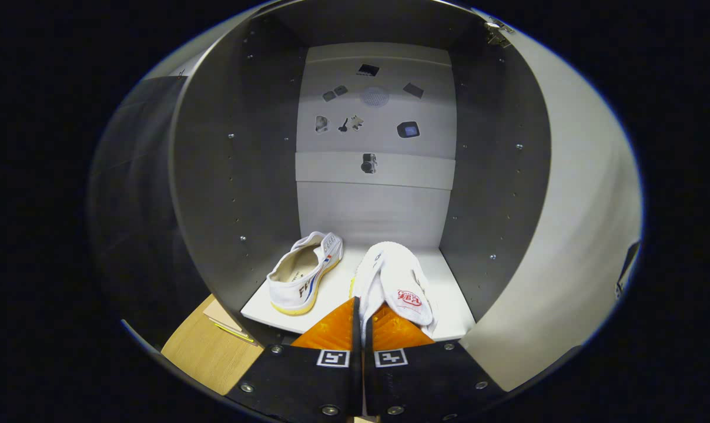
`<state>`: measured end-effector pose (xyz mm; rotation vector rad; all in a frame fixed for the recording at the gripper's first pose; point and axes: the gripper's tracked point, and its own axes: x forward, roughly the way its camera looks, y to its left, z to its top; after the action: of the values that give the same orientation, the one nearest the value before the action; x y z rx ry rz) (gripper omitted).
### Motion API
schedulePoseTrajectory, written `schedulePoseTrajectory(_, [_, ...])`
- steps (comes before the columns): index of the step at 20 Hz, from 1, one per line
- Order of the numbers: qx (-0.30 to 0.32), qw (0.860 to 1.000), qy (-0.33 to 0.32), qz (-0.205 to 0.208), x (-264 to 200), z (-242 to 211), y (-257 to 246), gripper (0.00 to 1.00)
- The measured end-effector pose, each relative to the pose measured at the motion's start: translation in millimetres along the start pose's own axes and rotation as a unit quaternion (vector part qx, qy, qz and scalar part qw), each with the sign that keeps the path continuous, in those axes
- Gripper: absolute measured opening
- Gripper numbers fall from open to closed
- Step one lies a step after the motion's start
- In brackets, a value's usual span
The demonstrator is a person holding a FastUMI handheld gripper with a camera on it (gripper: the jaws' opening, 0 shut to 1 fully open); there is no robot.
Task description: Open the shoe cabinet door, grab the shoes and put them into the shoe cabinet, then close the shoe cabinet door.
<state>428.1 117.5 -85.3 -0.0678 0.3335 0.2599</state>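
Note:
The shoe cabinet [225, 194] stands open ahead of me, its door [572, 235] swung out on the right. One white canvas shoe [305, 273] with a yellowish sole rests on the white bottom shelf [449, 305], to the left of and beyond my fingers. A second white shoe [393, 285] hangs from my gripper [362, 320], which is shut on its edge; the shoe tips forward over the shelf's front right part, insole side showing a red mark.
Dark side walls close in the compartment on both sides, studded with shelf-pin holes. The pale back panel [375, 176] carries several small stickers. A light wooden floor strip [205, 352] lies below the cabinet's left front corner.

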Motion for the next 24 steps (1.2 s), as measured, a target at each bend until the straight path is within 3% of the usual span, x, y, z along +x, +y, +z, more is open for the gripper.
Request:
schedulePoseTrajectory(7, [-0.007, 0.999, 0.036, -0.002, 110.2, 7.1, -21.3, 0.01])
schedulePoseTrajectory(13, [0.028, 0.998, 0.056, 0.007, 138.9, -7.4, -21.6, 0.02])
schedulePoseTrajectory(18, [0.032, 0.998, 0.052, -0.005, 135.9, -10.9, -14.8, 0.14])
schedulePoseTrajectory(20, [0.030, 0.998, 0.053, -0.011, 127.8, -11.8, -14.2, 0.24])
schedulePoseTrajectory(21, [0.036, 0.998, 0.055, -0.012, 122.2, -11.8, -14.4, 0.37])
schedulePoseTrajectory(24, [0.045, 0.998, 0.038, -0.010, 98.4, -5.9, -12.7, 0.45])
